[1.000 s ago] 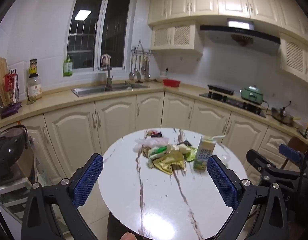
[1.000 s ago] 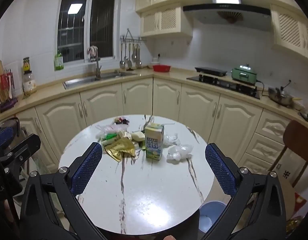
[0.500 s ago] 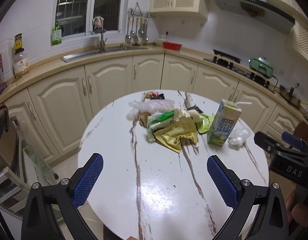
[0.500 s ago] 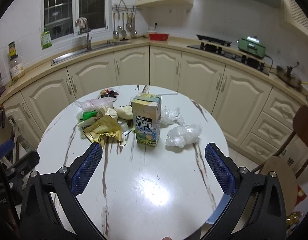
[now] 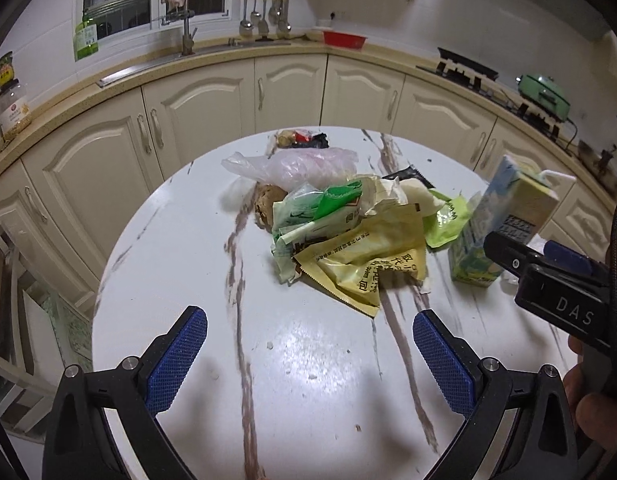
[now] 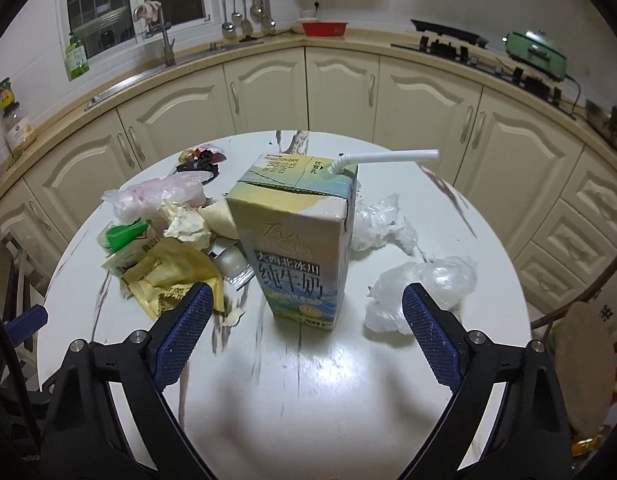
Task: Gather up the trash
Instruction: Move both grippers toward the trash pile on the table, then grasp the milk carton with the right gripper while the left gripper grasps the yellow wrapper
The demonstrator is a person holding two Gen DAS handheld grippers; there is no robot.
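Observation:
A round white marble table (image 5: pixel 212 360) (image 6: pixel 300 400) carries a heap of trash. In the left wrist view a yellow wrapper (image 5: pixel 360 264) lies over green-and-white wrappers (image 5: pixel 316 208), with a clear plastic bag (image 5: pixel 300 164) behind. My left gripper (image 5: pixel 306 342) hangs open above bare tabletop, short of the heap. A milk carton (image 6: pixel 296 248) (image 5: pixel 504 220) with a white straw (image 6: pixel 384 157) stands upright. My right gripper (image 6: pixel 304 322) faces the carton, its jaws closing, pads wide on either side and not touching it. Crumpled clear plastic (image 6: pixel 424 288) lies right of the carton.
Small dark and red wrappers (image 6: pixel 200 160) lie at the table's far edge. Cream cabinets (image 6: pixel 268 84) curve behind, with a sink (image 5: pixel 180 56), a stove (image 6: pixel 448 40) and a green cooker (image 6: pixel 536 54). A wooden chair (image 6: pixel 588 344) stands at the right. A metal rack (image 5: pixel 12 320) is left.
Both grippers have come forward and down toward the table, tilting lower. The trash heap and the milk carton now loom much larger. The right jaws have narrowed slightly.

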